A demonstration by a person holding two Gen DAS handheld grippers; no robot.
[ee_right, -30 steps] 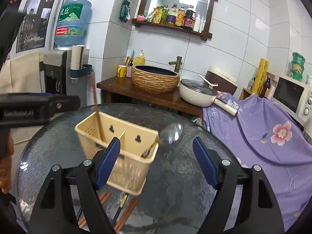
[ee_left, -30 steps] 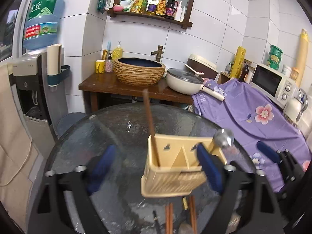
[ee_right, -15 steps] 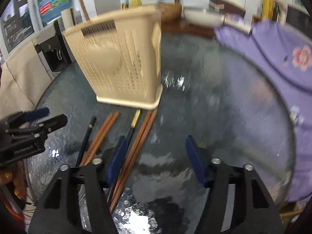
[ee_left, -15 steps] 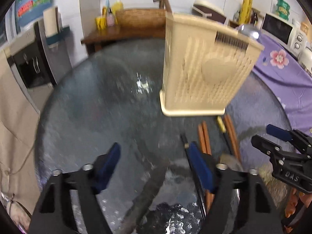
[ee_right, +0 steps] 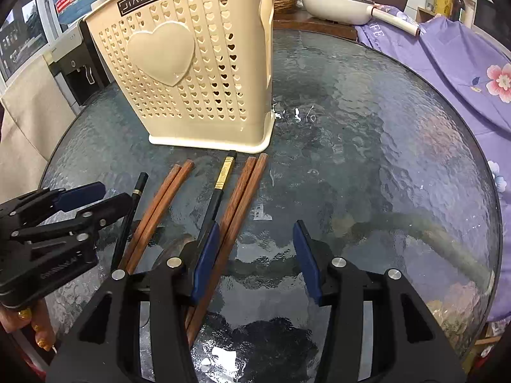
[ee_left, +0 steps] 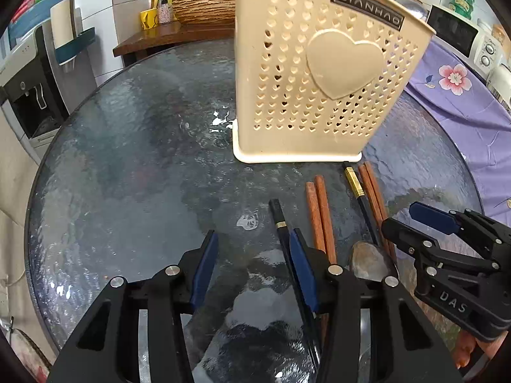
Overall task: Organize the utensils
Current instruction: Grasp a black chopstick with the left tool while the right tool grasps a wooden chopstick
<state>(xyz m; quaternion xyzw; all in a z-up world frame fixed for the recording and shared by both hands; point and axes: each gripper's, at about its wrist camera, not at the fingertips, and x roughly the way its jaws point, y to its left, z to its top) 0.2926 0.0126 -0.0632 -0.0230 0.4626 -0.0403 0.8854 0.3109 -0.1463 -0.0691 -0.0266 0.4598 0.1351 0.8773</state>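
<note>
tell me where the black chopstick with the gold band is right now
In the right wrist view, the black chopstick with the gold band lies flat on the glass table, just in front of the cream utensil holder, between two pairs of brown wooden chopsticks.

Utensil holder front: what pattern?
Cream utensil holder: heart-shaped cutout holes around one raised heart. Clearest in right wrist view.

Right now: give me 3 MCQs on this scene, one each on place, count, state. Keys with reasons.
1. The chopsticks lie where?
A. inside the holder
B. on the table in front of the holder
C. on the purple cloth

2. How many brown chopsticks on the table?
A. two
B. four
C. six

3. The right gripper is:
A. open, empty
B. shut on a chopstick
C. holding the holder

Key:
B, they lie flat on the table before the holder.
B, two brown pairs.
A, nothing between its spread fingers.
</note>
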